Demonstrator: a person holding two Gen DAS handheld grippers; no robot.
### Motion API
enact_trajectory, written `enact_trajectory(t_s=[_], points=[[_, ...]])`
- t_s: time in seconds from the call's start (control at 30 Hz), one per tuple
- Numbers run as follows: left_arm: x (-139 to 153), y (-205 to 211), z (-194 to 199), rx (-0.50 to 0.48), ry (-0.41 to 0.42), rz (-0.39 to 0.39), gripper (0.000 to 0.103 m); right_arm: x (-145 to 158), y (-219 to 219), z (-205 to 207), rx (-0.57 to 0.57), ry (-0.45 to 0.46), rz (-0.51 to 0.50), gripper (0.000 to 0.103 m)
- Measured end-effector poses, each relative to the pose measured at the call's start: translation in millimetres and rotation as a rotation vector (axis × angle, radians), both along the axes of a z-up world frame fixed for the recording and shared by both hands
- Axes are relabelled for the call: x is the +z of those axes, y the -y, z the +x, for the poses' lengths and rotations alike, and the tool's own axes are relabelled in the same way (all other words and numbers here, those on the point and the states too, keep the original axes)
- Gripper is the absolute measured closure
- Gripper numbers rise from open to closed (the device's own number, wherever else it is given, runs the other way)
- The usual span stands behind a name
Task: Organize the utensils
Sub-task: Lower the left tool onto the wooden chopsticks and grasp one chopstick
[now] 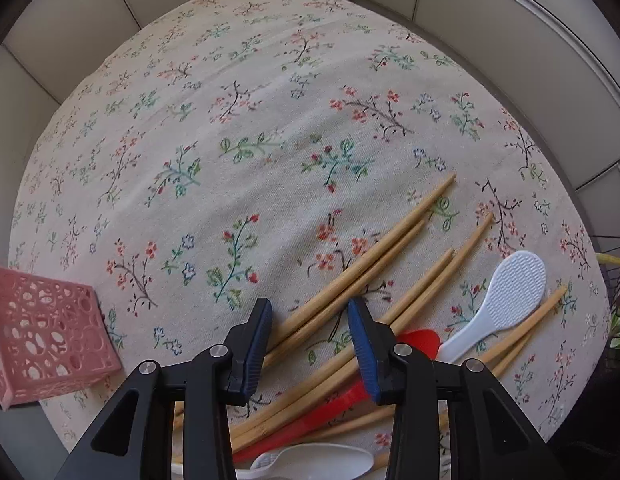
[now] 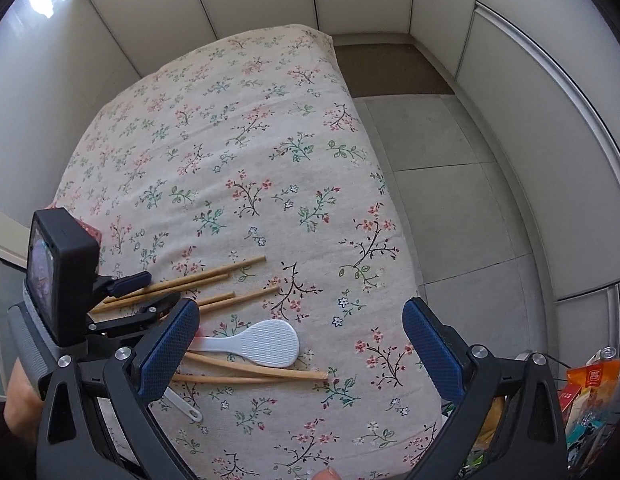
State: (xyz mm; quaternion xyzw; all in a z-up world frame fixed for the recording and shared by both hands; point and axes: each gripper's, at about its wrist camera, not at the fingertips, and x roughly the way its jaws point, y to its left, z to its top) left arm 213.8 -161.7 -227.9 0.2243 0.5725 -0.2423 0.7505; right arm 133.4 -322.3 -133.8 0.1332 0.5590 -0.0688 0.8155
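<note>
Left gripper is hanging half-open over 2 wooden chopsticks lying between its pads but ungripped, right gripper is sitting wide open and empty above the white rice paddle, pink basket is resting further left on the floral tablecloth.

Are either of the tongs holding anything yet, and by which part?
Nothing is held. The left tongs straddle the wooden chopsticks, pads not pressing. The right tongs hang open above the cloth.
</note>
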Motion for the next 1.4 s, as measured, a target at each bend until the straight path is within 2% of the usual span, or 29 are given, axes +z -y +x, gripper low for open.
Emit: enact_trajectory(t_s=[0.17, 0.23, 0.27, 0.37, 0.5, 0.57, 0.67, 0.77, 0.87, 1.0, 1.23, 1.4], points=[[-1.4, 19.2, 10.1, 0.008, 0.004, -0.04, 0.063, -2.1, 7.9, 0.5, -0.02, -0.004, 0.017, 0.001], [-0.9, 23.6, 12.8, 0.024, 0.01, -0.045, 0.066, -3.0, 12.2, 0.2, -0.031, -0.006, 0.022, 0.001], [-0.2, 24.0, 15.5, 0.049, 0.009, -0.051, 0.073, -3.3, 14.6, 0.0, -0.036, -0.007, 0.023, 0.001], [0.7, 22.6, 36.2, 0.157, 0.0, -0.085, 0.077, -4.6, 19.3, -0.4, -0.047, -0.011, 0.028, 0.001], [1.7, -2.5, 59.6, 0.338, -0.069, -0.132, 0.076, -7.5, 20.6, 2.7, -0.047, -0.023, 0.036, 0.001], [2.4, -12.6, 71.6, 0.37, -0.098, -0.169, 0.076, -9.2, 19.0, 6.6, -0.043, -0.028, 0.041, 0.001], [4.2, -9.8, 80.3, 0.324, -0.133, -0.208, 0.076, -11.7, 17.2, 11.5, -0.043, -0.034, 0.055, 0.001], [-2.9, -0.5, 74.7, 0.235, -0.139, -0.166, 0.076, -11.9, 16.7, 13.6, -0.045, -0.035, 0.07, 0.001], [-10.1, 11.0, 72.3, 0.186, -0.11, -0.11, 0.075, -11.2, 17.8, 13.0, -0.049, -0.031, 0.075, 0.001], [-11.2, 27.1, 73.9, 0.166, -0.108, -0.092, 0.076, -13.3, 19.9, 13.5, -0.054, -0.036, 0.077, 0.001], [-7.8, 37.9, 89.0, 0.16, -0.116, -0.126, 0.077, -16.0, 30.5, 13.5, -0.074, -0.043, 0.077, 0.001], [-11.0, 33.8, 86.4, 0.156, -0.088, -0.075, 0.078, -17.3, 32.6, 15.2, -0.069, -0.045, 0.088, 0.001]])
